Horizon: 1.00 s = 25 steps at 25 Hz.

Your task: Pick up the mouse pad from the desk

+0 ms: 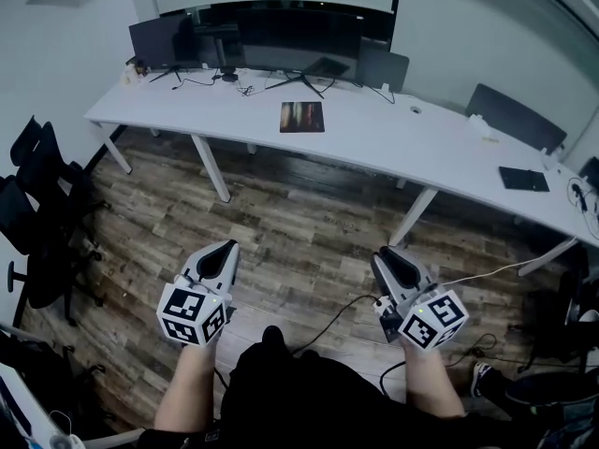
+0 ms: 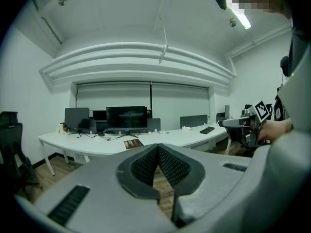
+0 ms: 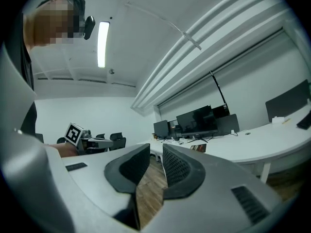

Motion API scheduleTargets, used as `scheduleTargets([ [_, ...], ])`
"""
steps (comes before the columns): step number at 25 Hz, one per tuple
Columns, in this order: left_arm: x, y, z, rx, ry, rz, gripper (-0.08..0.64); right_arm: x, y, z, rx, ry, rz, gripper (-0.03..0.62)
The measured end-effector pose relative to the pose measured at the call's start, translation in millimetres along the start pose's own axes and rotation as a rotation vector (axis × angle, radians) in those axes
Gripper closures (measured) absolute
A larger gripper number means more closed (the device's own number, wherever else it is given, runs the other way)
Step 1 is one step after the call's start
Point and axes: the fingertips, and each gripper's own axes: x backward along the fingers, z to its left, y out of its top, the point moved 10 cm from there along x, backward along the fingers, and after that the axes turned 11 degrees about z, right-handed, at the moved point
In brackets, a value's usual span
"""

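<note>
Mouse pad (image 1: pixel 302 117) on desk (image 1: pixel 374 137), left tongs (image 1: pixel 227 247) seemingly closed, right tongs (image 1: pixel 383 254) ajar

mouse pad (image 1: pixel 302 117): dark, reddish | desk (image 1: pixel 374 137): white | floor (image 1: pixel 299 227): brown planks

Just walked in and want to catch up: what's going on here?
A person stands on the wood floor, a little back from the long white desk, with a gripper in each hand. Neither holds anything: the left gripper has its jaws together, and the right gripper has its jaws slightly apart. The mouse pad lies flat on the desk in front of the monitors, untouched, so the pickup has not begun.
</note>
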Motion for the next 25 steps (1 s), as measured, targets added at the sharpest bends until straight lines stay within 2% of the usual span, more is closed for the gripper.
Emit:
scheduleTargets([
  [7,-29,2,9,0.007,-0.028,-0.011,0.552,-12,1,-16,-0.016,-0.005,0.022,0.471],
  [13,-68,5,39,0.025,-0.059,-0.016,0.552,-45,17,-38,0.001,-0.037,0.031,0.444],
  [18,-109,15,78,0.036,-0.075,-0.011,0.552,-94,32,-64,-0.005,-0.058,0.048,0.437],
  [25,-162,26,150,0.066,-0.077,-0.008,0.552,-186,54,-81,-0.006,-0.032,0.099,0.428],
])
